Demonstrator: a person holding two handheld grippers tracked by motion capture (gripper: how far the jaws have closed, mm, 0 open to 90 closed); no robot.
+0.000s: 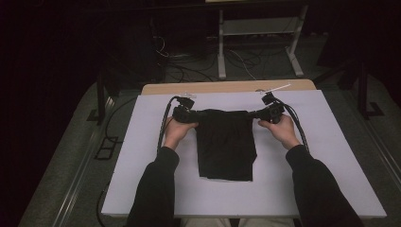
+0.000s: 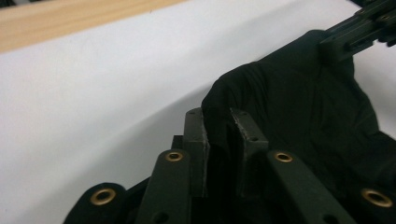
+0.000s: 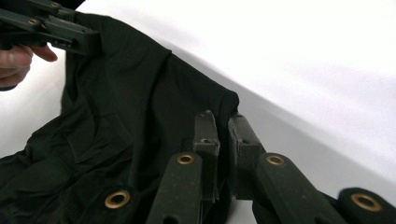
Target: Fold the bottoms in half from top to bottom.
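Your left gripper [image 1: 188, 114] and right gripper [image 1: 265, 113] each hold one far corner of the black, soft woven cloth garment [image 1: 226, 144], with its far edge stretched between them (it looks folded, roughly rectangular from above). The rest of the garment lies flat on the white sheet covering the tabletop [image 1: 142, 179], its near edge toward you, about midway between your sleeves.

In the left gripper view your fingers [image 2: 195, 140] stand narrowly apart with a bunched fold of the garment [image 2: 299, 116] wedged between them; the cloth fills the gap, so the grip holds. In the right gripper view the fingers [image 3: 205, 135] are pressed nearly together on the other corner of the garment [image 3: 140, 107], the fabric pinched tight between them. Your left hand [image 3: 16, 60] shows at the far corner there, behind its gripper
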